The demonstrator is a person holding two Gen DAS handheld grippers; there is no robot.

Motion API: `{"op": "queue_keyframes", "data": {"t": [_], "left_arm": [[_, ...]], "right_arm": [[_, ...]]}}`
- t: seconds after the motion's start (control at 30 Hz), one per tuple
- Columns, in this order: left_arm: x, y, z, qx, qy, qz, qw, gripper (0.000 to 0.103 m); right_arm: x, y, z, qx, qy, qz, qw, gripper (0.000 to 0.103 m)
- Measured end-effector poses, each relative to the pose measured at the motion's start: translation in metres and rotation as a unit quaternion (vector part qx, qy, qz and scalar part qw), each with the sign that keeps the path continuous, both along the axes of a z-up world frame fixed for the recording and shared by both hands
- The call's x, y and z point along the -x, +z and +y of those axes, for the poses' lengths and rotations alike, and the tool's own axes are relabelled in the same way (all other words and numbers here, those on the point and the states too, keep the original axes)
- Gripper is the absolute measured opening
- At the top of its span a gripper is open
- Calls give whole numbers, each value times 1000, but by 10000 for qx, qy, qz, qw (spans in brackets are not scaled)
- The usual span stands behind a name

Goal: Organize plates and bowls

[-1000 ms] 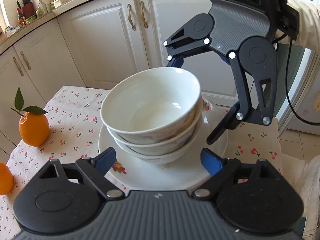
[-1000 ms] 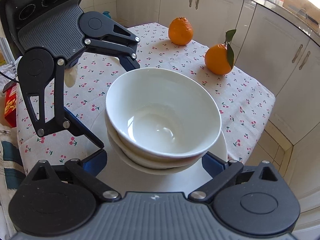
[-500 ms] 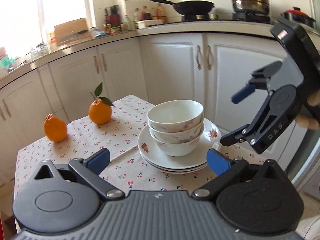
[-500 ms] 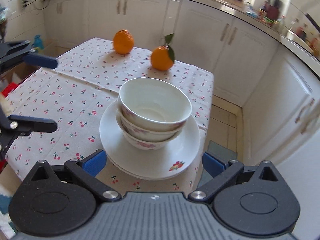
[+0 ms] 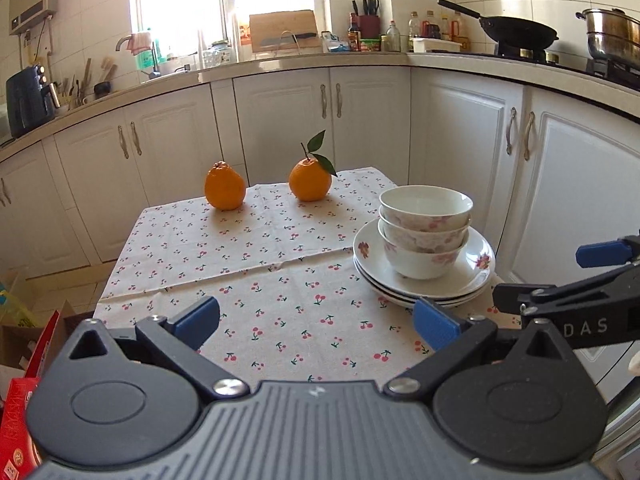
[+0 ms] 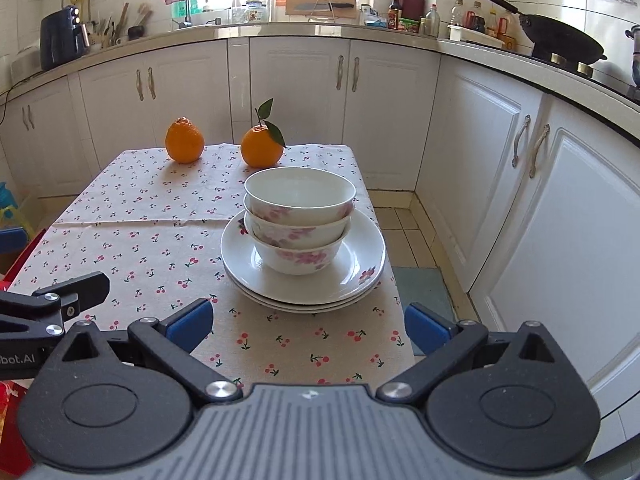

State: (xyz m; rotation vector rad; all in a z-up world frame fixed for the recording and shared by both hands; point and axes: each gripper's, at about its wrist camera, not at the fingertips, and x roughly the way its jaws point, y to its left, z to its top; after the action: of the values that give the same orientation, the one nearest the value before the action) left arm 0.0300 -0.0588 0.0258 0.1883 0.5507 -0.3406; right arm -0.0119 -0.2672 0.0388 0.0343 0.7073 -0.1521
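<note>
Three white bowls with pink flowers [image 5: 424, 236] [image 6: 300, 220] stand nested on a short stack of white plates [image 5: 472, 276] [image 6: 360, 248] near the right edge of the table. My left gripper [image 5: 316, 320] hovers open over the cloth, left of and short of the plates, with nothing between its blue pads. My right gripper [image 6: 308, 325] is open too, just in front of the plates, and holds nothing. The right gripper's fingers [image 5: 560, 296] show at the right edge of the left wrist view. A finger of the left gripper [image 6: 72, 292] shows at the left edge of the right wrist view.
A cherry-print cloth [image 5: 260, 264] [image 6: 140, 220] covers the table. Two oranges [image 5: 225, 192] [image 5: 310, 182] sit at its far end. White cabinets [image 6: 520, 200] run behind and to the right. A red box [image 5: 16, 420] lies on the floor at left, a mat [image 6: 424, 284] at right.
Both grippers have drawn back from the bowl stack, which they closely flanked before, and have rolled level. The stack now stands farther off. The left jaws stand a little wider.
</note>
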Motion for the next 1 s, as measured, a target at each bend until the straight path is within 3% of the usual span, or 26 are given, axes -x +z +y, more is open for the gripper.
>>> {"op": "queue_keyframes", "data": {"t": [0.3, 1.0], "left_arm": [[4, -3, -1, -29, 492, 36, 9988, 102], [1, -4, 2, 28, 643, 147, 9978, 102]], "right_arm": [[0, 1, 5, 52, -183, -112, 9998, 103], [-3, 1, 10, 119, -200, -96, 9997, 103]]}}
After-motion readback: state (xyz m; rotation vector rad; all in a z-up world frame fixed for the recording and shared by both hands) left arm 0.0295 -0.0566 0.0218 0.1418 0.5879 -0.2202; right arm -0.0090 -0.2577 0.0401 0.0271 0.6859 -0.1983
